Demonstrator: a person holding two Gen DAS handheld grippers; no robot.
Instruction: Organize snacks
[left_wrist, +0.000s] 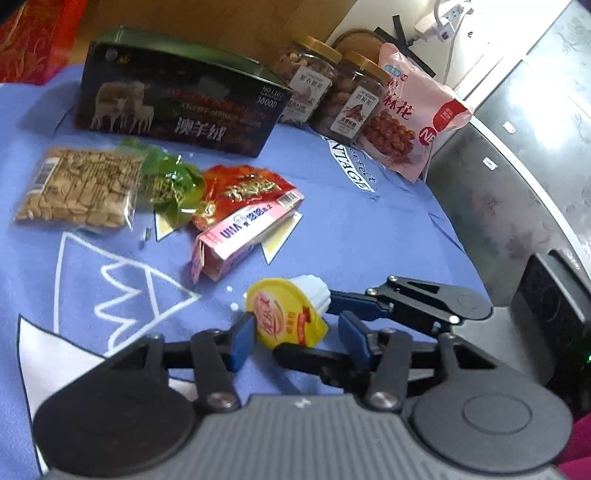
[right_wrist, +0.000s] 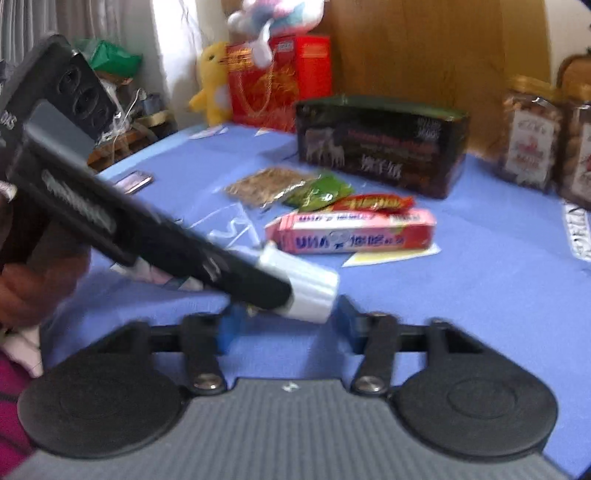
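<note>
A small white pudding cup with a yellow foil lid (left_wrist: 286, 317) lies on its side between the fingers of my left gripper (left_wrist: 297, 341), whose jaws stand wide on either side of it. In the right wrist view the left gripper's body crosses from the upper left, and the white cup (right_wrist: 312, 291) shows at its tip, between the blue pads of my right gripper (right_wrist: 286, 325), which is open. My right gripper also shows in the left wrist view (left_wrist: 343, 310), reaching in from the right behind the cup. A pink snack box (left_wrist: 245, 229) (right_wrist: 354, 230) lies on the blue cloth beyond.
On the blue cloth (left_wrist: 332, 206) lie a clear seed bag (left_wrist: 79, 186), a green packet (left_wrist: 171, 181), a red packet (left_wrist: 242, 190). A dark box (left_wrist: 177, 107), two nut jars (left_wrist: 328, 86) and a pink bag (left_wrist: 413, 114) stand behind. The table edge curves at right.
</note>
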